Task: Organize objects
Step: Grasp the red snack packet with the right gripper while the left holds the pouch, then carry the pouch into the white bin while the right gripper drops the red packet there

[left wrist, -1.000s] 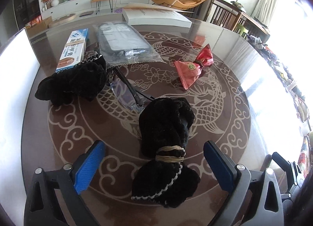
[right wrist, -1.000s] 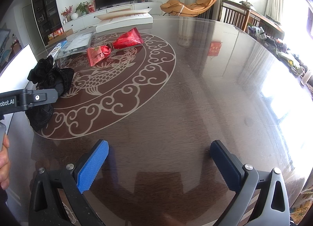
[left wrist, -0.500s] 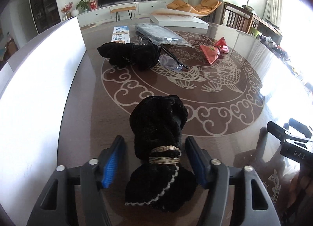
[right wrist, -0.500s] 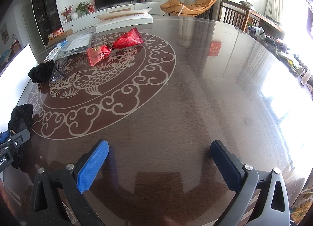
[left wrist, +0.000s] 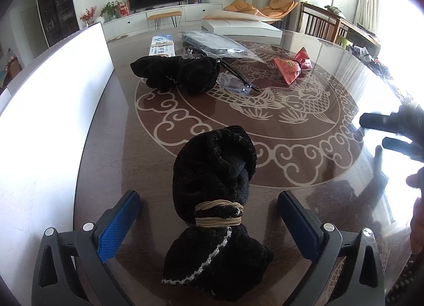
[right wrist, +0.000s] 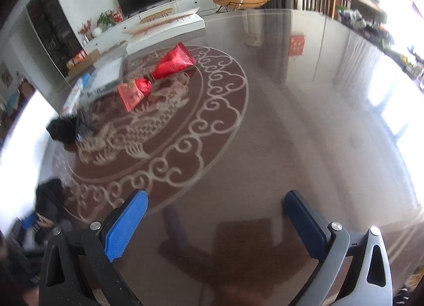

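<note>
Black pouch (left wrist: 212,173), tied with tan cord (left wrist: 218,214), lies on the worktop (left wrist: 304,173) between the fingers of the left gripper (left wrist: 209,220). Those fingers have just been opening and now stand wide, blue pads clear of the fabric on both sides, so I read it as set down, not held. It sits near the white board (left wrist: 53,120) at the worktop's left edge, just outside the round fish pattern.

Doing the release well:
- Back the left gripper out straight along its own line. The frilled bottom of the pouch spreads close to the finger bases and could snag if the gripper goes sideways.
- Keep the fingers wide until they are past the cord. Soft fabric drags easily.
- The pouch looks floppy. Don't nudge it on the way out or it will roll.

Right gripper (right wrist: 216,218): fingers wide, nothing between them, over bare worktop. That view is blurred, so fine detail is unreliable. In the left view the right gripper shows as a dark shape at the right edge, well apart from the pouch.

Left to sort, farther out:
- Second black pouch (left wrist: 177,73) near the far side of the pattern, touching the safety glasses (left wrist: 235,81). Lift it clear of the glasses rather than pulling both.
- Red packet (left wrist: 291,67) to the right of the glasses.
- Blue-and-white carton (left wrist: 162,46) and clear plastic bag (left wrist: 214,44) behind.
- White flat box (left wrist: 238,28) at the far edge.

My guess is the second pouch goes next, beside the first one.
</note>
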Demonstrator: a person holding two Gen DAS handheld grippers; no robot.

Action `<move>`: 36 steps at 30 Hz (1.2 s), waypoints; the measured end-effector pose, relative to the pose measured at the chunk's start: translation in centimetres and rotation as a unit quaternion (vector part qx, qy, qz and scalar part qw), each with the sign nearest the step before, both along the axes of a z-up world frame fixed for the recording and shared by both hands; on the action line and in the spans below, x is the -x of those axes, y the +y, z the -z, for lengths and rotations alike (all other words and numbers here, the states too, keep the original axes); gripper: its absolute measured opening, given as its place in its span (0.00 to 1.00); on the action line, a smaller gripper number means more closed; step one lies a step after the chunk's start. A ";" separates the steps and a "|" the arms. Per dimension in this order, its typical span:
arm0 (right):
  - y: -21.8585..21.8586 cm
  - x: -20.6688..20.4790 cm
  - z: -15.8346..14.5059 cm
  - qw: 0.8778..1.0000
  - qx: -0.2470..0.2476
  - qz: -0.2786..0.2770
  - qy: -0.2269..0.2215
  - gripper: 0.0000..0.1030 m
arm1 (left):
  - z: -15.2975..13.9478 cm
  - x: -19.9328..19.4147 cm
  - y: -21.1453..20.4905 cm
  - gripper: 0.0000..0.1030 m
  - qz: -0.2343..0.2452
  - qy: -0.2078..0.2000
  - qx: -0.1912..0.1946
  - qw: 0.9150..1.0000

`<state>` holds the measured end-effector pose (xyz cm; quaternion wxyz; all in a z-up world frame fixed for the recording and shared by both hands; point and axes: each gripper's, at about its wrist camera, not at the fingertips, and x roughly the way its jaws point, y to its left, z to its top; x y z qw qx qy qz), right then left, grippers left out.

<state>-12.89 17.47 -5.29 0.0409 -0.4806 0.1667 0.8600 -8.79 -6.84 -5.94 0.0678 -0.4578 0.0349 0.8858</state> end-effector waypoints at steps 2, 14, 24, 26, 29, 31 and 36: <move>0.0 3.9 -0.5 0.997 0.075 0.008 -0.011 0.94 | 0.0 0.0 0.0 1.00 0.000 0.000 0.000 1.000; -4.7 16.5 -0.3 0.999 -0.012 0.016 -0.027 0.25 | -0.1 0.0 0.0 1.00 -0.001 0.000 0.000 1.000; -3.5 1.6 -0.2 0.993 -0.053 -0.106 0.020 0.20 | -0.1 0.0 0.0 1.00 -0.001 0.000 0.001 1.000; -3.9 -1.3 -0.2 0.991 -0.058 -0.117 0.025 0.20 | -0.1 0.0 0.0 1.00 -0.001 0.000 0.001 1.000; -4.3 -4.3 0.0 0.989 -0.068 -0.129 0.030 0.20 | -0.1 0.0 0.0 1.00 -0.001 0.000 0.001 1.000; -4.5 -5.2 0.1 0.989 -0.061 -0.135 0.025 0.26 | -0.1 0.0 0.0 1.00 -0.001 -0.002 0.000 1.000; -4.0 -5.2 -0.1 0.988 -0.055 -0.145 -0.001 0.41 | -0.3 0.7 0.2 1.00 0.018 -0.045 0.009 0.999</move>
